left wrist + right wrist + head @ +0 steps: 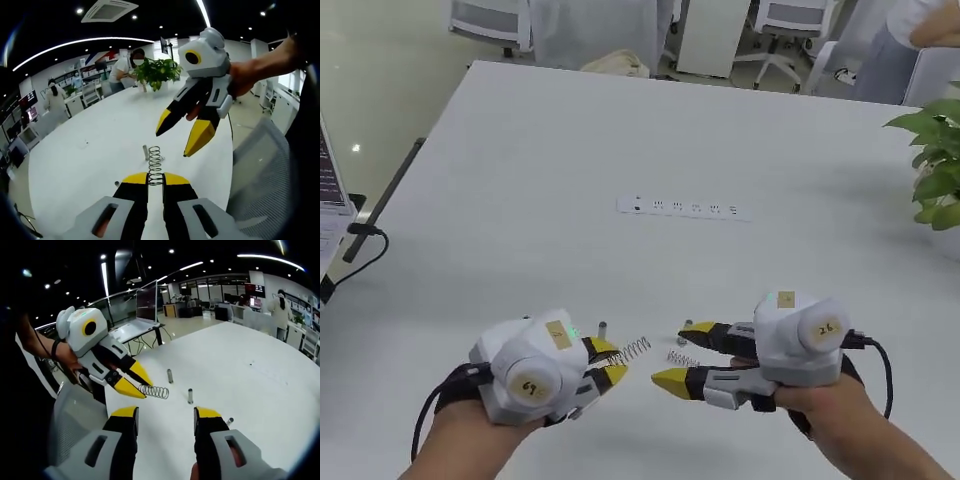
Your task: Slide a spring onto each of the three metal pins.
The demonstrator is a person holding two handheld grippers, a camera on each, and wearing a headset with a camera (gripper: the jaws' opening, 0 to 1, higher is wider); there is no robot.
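Front edge of the desk [520, 150], left side: left tongs [616, 360] clenched on a spring [635, 348], gripped at one end, coil sticking out past the tips toward the right. Just behind the tips, a bare pin [603, 328], upright on the desk. Further right, a second pin [190, 395], also upright and bare; third one too small to tell. Between the jaws of the right tongs [675, 356], released and grasping nothing, what looks like another spring [682, 360], flat on the desk. By the look of it, nothing sleeved yet: first spring in hand, not over a pin, all three left to do.
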